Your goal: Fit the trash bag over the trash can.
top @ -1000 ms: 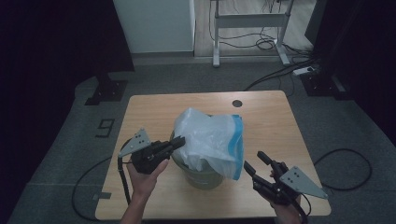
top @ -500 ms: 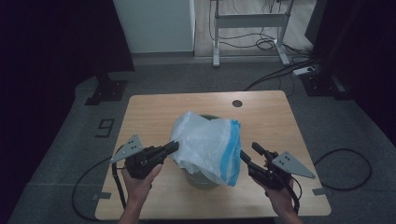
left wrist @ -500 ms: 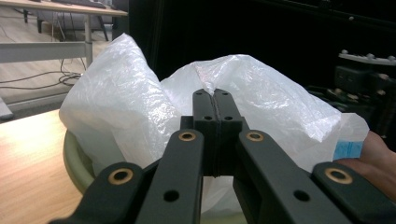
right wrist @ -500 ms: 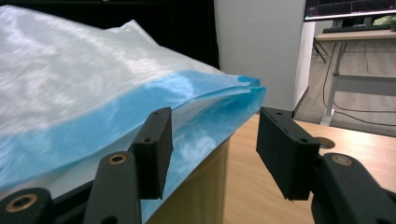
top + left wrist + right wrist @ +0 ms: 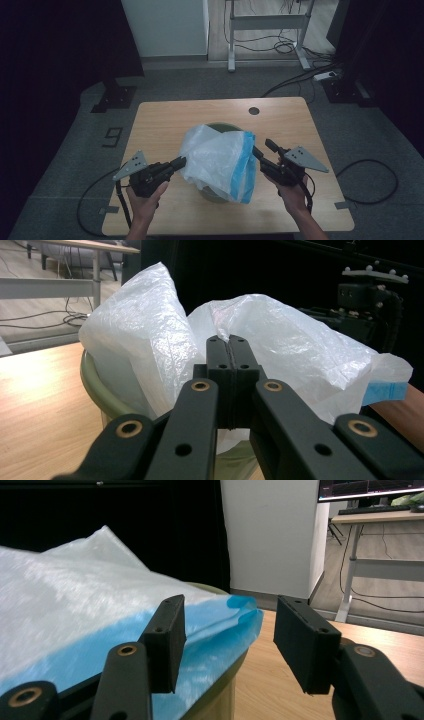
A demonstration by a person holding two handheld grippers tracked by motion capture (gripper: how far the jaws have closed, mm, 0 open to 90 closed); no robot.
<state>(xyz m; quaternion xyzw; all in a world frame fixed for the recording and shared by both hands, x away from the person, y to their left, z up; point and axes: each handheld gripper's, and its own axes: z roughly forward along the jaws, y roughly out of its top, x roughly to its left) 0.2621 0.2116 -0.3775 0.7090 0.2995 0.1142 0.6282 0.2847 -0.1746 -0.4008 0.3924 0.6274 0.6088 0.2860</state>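
A white plastic bag (image 5: pixel 220 160) with a blue band lies draped over a green round bin (image 5: pixel 216 194) at the middle of the table. My left gripper (image 5: pixel 181 161) is at the bag's left edge. In the left gripper view its jaws (image 5: pixel 230 342) are pressed together on the bag's (image 5: pixel 280 340) film, above the bin's rim (image 5: pixel 95 385). My right gripper (image 5: pixel 263 147) is at the bag's blue right edge. Its jaws (image 5: pixel 230 625) stand apart, and the blue corner (image 5: pixel 240 610) reaches into the gap without being pressed.
The wooden table (image 5: pixel 165 120) has a cable hole (image 5: pixel 254 110) at the back right. Behind the table stand a white cabinet (image 5: pixel 165 27) and a metal desk frame (image 5: pixel 265 22). Cables (image 5: pixel 365 170) run over the grey floor on both sides.
The bag has come down from a raised heap to lie lower over the bin. My left gripper sank with it. My right gripper moved left up to the blue edge.
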